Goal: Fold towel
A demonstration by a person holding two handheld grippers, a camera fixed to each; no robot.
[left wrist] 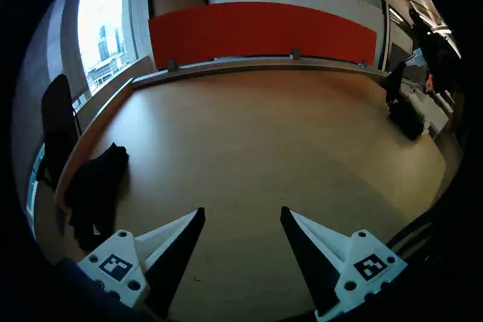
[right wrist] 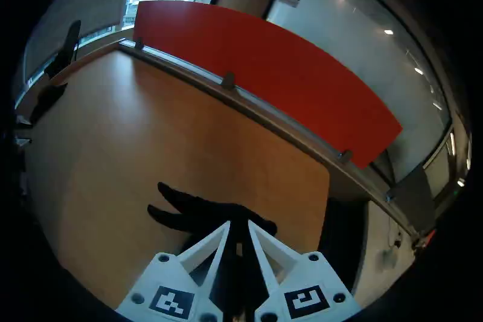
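Right tongs (right wrist: 239,228) pinched on towel (right wrist: 193,210); left tongs (left wrist: 241,213) apart. Best: left takes adjacent corner, lift evenly off desk (right wrist: 151,141).

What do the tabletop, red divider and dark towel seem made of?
The tabletop looks like wood-tone laminate or veneer, smooth with a soft sheen. The red divider is a matte panel, material unclear. The towel is soft dark cloth, rumpled and limp.

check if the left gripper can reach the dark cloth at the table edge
Probably yes: the left gripper is open, and bare table lies between it and the dark cloth to its left.
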